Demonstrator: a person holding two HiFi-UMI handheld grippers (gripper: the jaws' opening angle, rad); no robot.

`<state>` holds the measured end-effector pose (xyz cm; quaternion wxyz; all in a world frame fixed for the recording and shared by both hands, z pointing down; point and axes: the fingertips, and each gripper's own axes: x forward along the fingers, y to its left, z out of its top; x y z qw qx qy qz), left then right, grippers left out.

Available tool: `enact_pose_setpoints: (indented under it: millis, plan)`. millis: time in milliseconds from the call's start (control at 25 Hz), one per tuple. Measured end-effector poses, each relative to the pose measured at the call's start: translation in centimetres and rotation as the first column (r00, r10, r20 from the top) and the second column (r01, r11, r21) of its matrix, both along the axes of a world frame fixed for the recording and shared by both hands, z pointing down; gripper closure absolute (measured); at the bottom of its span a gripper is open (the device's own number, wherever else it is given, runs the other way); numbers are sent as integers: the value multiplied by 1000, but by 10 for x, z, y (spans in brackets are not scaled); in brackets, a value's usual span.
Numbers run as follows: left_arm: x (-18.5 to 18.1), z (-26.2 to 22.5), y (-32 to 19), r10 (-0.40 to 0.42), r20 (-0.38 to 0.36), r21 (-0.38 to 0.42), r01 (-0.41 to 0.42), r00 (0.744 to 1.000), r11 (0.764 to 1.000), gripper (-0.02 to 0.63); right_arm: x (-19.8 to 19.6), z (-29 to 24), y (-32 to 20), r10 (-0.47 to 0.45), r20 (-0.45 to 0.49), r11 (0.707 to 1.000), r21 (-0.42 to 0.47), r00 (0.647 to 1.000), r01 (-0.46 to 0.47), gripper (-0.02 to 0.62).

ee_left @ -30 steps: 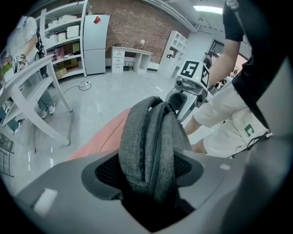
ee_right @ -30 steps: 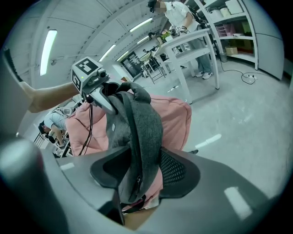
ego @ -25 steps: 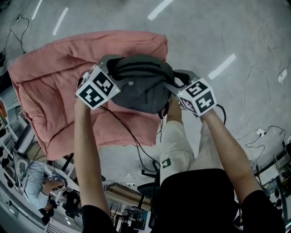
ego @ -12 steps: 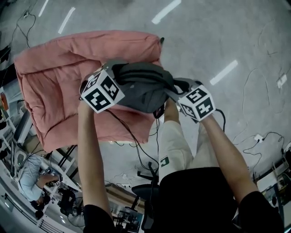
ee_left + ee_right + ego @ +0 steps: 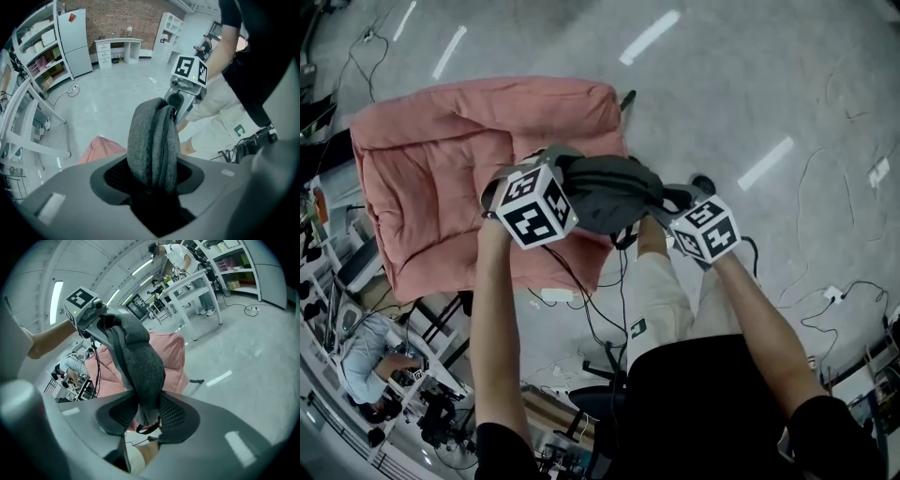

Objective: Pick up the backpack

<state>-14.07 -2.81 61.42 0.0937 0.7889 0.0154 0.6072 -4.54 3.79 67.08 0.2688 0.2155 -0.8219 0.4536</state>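
A grey backpack [image 5: 609, 192] hangs in the air between my two grippers, over the near right corner of a pink cushion [image 5: 441, 178]. My left gripper [image 5: 551, 167] is shut on its left end; the grey zipped fabric [image 5: 152, 140] fills the gap between the pads. At the bag's right end my right gripper [image 5: 675, 197] pinches a fold of it [image 5: 140, 362]. Both pairs of jaws have just been closing, with the backpack between them. Each gripper view shows the other gripper at the far end of the bag, the right gripper [image 5: 180, 96] and the left gripper [image 5: 101, 326].
The pink cushion [image 5: 168, 352] lies on a glossy grey floor with cables [image 5: 581, 300] trailing across it. White shelving [image 5: 28, 65], a cabinet and a desk [image 5: 117, 47] stand around the room. A seated person [image 5: 366, 356] is at lower left. My own legs [image 5: 661, 300] are below the bag.
Both grippers have risen with the backpack and drawn closer together. The bag looks more bunched and narrower, and sits nearer the cushion's right corner.
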Motion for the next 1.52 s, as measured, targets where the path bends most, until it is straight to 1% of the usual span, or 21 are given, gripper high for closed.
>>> enact_pose_setpoints:
  millis: [160,320,520,720,880,1000,1160,1320,1400,1520]
  plan:
    - [16,-14,14,27,18,-3,-27,999,1000,402,13,-12,15,0,2,1000,-4,1000,0,460]
    - [22,-31,16,35,26,1,-35,999,999,408,19,-29,16,-15,-1,1000,2,1000,15,465]
    - [29,-58,19,1,2,27,-1,1000,1000,422,37,-61,5,-17,-17,998,64,1000,18,479]
    - [46,-85,16,-39,-44,78,42,998,996,436,65,-96,-15,-9,-38,991,133,999,14,491]
    - [64,-109,7,-43,-70,120,51,997,991,437,85,-123,-29,10,-59,982,187,998,1,492]
    - [75,-130,3,-29,-79,149,40,997,988,439,96,-145,-34,45,-60,973,228,997,-30,494]
    - [95,-163,-6,7,-82,200,10,997,980,441,118,-179,-45,83,-59,953,296,995,-62,494]
    - [110,-204,-15,36,-68,248,-18,997,969,442,135,-221,-58,100,-40,924,374,994,-77,495]
    - [117,-226,-19,44,-62,271,-25,997,962,443,143,-244,-65,105,-29,904,420,994,-84,495]
    - [126,-265,-30,48,-55,317,-28,997,948,445,153,-284,-80,119,-8,861,498,993,-99,495]
